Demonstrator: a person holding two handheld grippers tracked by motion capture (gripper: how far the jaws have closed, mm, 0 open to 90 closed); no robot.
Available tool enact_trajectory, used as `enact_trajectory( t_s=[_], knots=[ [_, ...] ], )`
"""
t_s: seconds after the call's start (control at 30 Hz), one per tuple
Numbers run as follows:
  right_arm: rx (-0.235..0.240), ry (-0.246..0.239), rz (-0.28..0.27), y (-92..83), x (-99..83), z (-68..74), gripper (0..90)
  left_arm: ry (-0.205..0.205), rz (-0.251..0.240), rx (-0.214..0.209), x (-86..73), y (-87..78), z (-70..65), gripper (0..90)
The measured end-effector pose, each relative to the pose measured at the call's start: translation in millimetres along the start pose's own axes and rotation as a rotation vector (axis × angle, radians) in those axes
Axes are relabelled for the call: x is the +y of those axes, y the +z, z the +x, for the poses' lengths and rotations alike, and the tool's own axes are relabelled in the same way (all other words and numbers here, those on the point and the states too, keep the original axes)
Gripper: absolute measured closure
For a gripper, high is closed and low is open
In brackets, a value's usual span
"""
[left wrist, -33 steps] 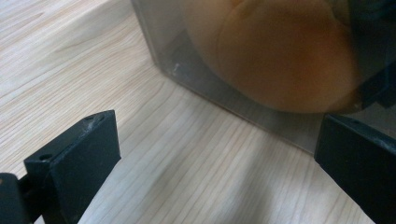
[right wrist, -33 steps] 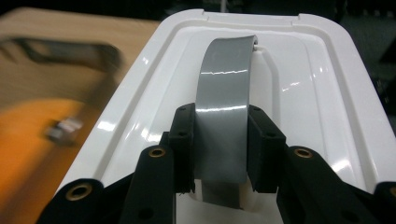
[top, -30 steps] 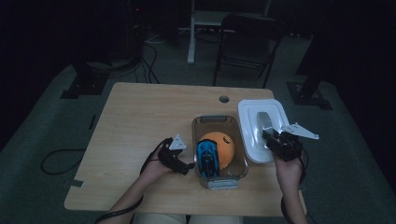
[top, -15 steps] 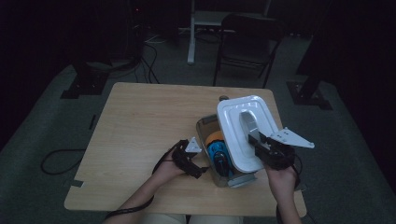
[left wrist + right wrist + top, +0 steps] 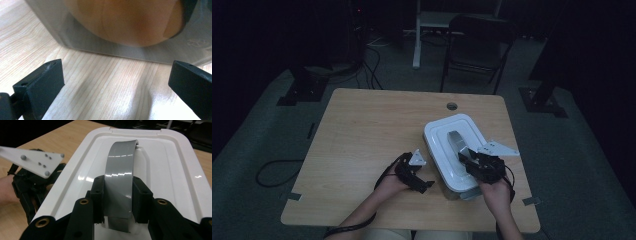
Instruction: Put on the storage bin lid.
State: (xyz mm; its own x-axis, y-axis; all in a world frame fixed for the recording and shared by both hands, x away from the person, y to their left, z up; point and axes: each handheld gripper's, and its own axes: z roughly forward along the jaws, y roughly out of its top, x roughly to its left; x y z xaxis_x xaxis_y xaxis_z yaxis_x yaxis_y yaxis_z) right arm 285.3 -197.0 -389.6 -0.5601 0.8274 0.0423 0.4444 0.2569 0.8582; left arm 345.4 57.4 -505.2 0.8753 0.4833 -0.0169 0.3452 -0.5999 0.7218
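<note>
Right gripper view: your right gripper [image 5: 117, 195] clamps the lid [image 5: 162, 170]'s grey handle [image 5: 120, 170], frame centre; your left gripper [image 5: 115, 82] gapes.

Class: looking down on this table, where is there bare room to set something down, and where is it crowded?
Free: the table's whole left half and the far strip by the cable hole. Crowded: the near right, where container, white lid and both tongs, left and right, cluster.

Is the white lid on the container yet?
On top, seating unclear: lid covers container; right gripper grips its grey handle.
</note>
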Motion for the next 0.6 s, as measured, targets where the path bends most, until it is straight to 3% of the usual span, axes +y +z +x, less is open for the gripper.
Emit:
enact_trajectory(
  t_s=[0.6],
  knots=[
    [0.025,0.016,0.04,8.2,-2.5,-4.9,67.4,-0.024,0.011,0.0,-8.9,-2.0,4.0,0.8]
  ],
)
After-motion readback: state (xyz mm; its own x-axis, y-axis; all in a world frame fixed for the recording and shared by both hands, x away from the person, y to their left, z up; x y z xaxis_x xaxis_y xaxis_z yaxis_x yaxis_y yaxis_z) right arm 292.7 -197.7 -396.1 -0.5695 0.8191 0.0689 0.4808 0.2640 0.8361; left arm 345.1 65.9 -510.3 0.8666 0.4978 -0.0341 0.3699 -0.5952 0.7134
